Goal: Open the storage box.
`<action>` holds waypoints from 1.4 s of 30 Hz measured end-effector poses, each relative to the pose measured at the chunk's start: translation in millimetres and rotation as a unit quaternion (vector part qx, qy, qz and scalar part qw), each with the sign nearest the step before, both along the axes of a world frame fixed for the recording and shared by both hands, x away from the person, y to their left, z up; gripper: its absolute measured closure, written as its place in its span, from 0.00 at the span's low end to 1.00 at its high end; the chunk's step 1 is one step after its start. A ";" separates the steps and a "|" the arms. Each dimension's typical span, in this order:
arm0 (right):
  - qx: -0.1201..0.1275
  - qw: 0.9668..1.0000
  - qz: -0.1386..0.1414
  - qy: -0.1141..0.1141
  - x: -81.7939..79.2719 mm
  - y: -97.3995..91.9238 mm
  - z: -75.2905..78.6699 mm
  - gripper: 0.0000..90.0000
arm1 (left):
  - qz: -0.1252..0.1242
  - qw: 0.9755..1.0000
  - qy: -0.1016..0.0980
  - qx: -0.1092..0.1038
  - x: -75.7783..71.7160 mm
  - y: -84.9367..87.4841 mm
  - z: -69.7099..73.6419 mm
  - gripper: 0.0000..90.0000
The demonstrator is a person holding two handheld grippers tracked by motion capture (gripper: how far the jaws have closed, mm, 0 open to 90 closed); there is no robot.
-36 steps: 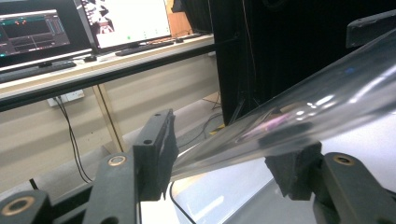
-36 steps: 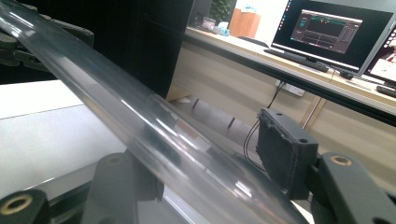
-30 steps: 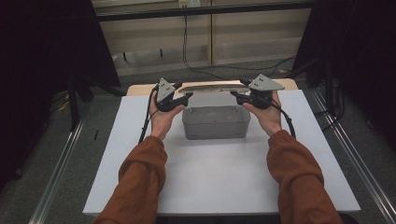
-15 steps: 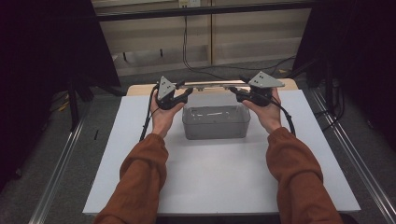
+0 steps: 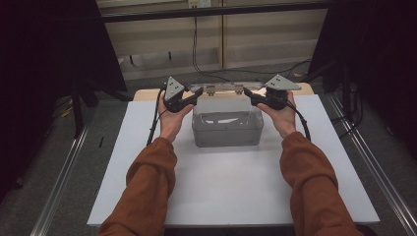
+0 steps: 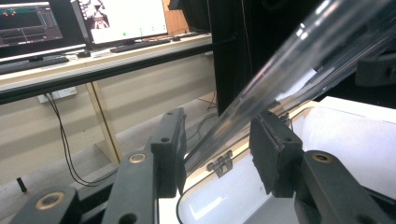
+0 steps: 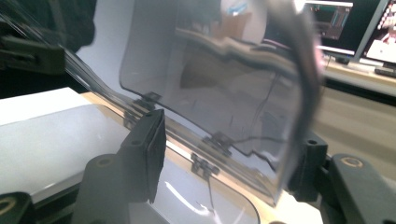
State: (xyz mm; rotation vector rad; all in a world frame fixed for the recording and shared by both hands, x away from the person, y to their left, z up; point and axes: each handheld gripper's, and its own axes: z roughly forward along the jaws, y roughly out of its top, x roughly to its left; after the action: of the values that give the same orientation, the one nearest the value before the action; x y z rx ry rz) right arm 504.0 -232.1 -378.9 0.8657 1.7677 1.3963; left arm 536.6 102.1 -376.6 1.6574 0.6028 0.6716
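Clear box (image 5: 227, 129) mid-bench (image 5: 147, 196), hinged lid (image 5: 223, 88) raised at its far edge. Left hand-held gripper (image 5: 195, 95) has just been closing, lid between its jaws, contact unclear. Right hand-held gripper (image 5: 247, 93) has just been opening, lid between the jaws.

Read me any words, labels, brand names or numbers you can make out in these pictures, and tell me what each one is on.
No text can be read anywhere.
Monitors behind the bench, left gripper view: windows and small marks, too blurred to read.
Monitor, right gripper view: coloured patches, too blurred to read.
Clear box and its raised lid: no label or print visible.
Left gripper and right gripper: no markings visible.
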 end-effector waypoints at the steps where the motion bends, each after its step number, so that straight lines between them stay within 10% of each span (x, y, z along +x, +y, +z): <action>1: 0.001 1.000 -0.002 0.004 2.4 -1.6 -2.8 0.45 | 0.001 1.000 0.000 -0.001 1.2 0.0 0.6 0.63; 11: -0.001 1.000 -0.026 0.008 9.4 -5.8 -10.6 0.35 | 0.004 1.000 0.000 -0.002 3.8 -0.7 3.4 0.64; 42: 0.010 0.999 -0.031 0.028 33.8 -9.6 -14.9 0.65 | 0.032 0.999 0.017 -0.001 24.6 2.9 -7.5 0.67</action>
State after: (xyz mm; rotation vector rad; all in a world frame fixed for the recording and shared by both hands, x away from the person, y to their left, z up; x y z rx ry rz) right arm 537.9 -241.8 -393.9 0.9710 1.7573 1.3628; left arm 561.2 105.0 -384.1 1.6564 0.6819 0.6900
